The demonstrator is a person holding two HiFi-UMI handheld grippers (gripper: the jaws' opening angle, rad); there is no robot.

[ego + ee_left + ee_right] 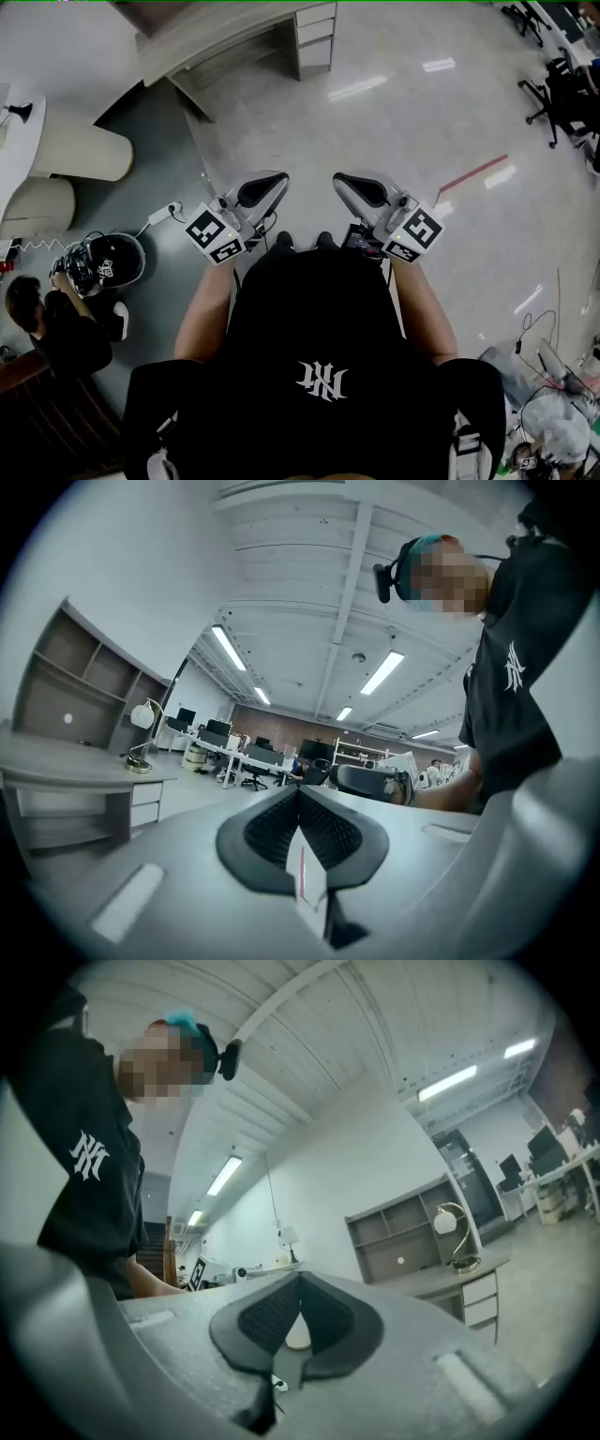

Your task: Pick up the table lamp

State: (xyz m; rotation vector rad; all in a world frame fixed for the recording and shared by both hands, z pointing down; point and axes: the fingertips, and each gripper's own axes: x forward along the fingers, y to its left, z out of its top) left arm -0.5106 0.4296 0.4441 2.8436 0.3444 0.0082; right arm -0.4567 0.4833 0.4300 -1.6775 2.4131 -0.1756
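Observation:
The table lamp (142,739), with a white globe shade on a curved gold stem and a round gold base, stands far off on a grey desk (80,764) at the left of the left gripper view. The right gripper view shows the lamp (454,1235) at the right, on the same desk (433,1282). In the head view only the desk (220,37) shows, at the top. My left gripper (272,183) (300,797) and right gripper (349,181) (300,1286) are held level at waist height, side by side, well short of the desk. Both are shut with nothing between the jaws.
A grey shelf unit (403,1232) stands behind the desk, and a drawer block (315,36) sits under it. A person (52,323) sits on the floor at the left by a helmet (103,262) and a power strip (164,214). Office chairs (558,89) stand at the far right.

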